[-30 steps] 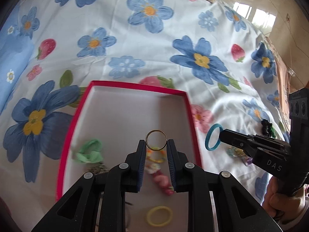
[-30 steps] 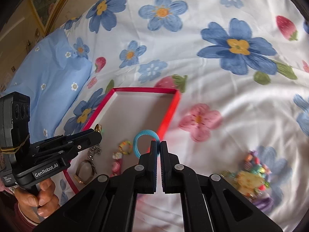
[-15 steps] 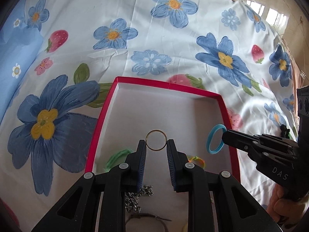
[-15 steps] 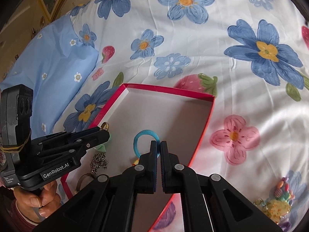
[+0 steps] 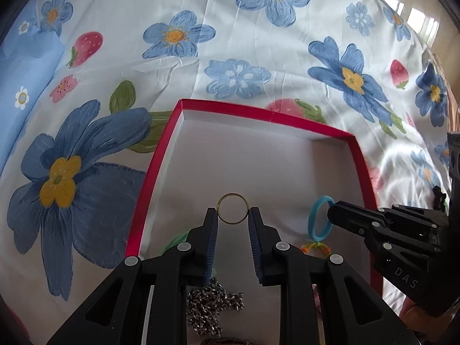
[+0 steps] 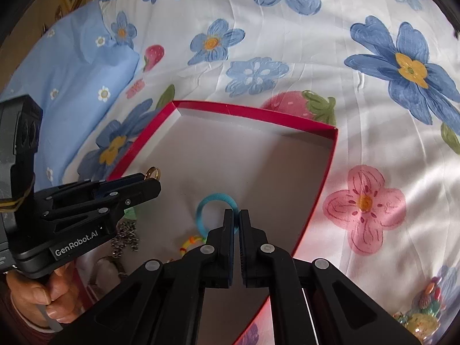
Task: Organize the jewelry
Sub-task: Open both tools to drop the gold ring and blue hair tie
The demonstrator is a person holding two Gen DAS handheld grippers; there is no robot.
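A red-rimmed box (image 5: 161,155) with a white floor lies on the flowered bedsheet; it also shows in the right wrist view (image 6: 330,155). My left gripper (image 5: 233,215) is shut on a thin gold ring (image 5: 232,197), held above the box floor; the ring also shows in the right wrist view (image 6: 152,172). My right gripper (image 6: 237,215) is shut on a blue hair band (image 6: 207,204), held over the box; the band also shows in the left wrist view (image 5: 319,218). A silver chain (image 5: 210,302), a green band (image 5: 172,243) and a yellow-orange band (image 5: 314,247) lie in the box.
A pile of colourful jewelry (image 6: 425,307) lies on the sheet right of the box. A blue pillow (image 6: 66,63) lies at the left. A dark item (image 5: 438,198) lies on the sheet beyond the box's right rim.
Both grippers have moved forward over the box, still holding the ring and the blue band. The box's far end has come into fuller view.
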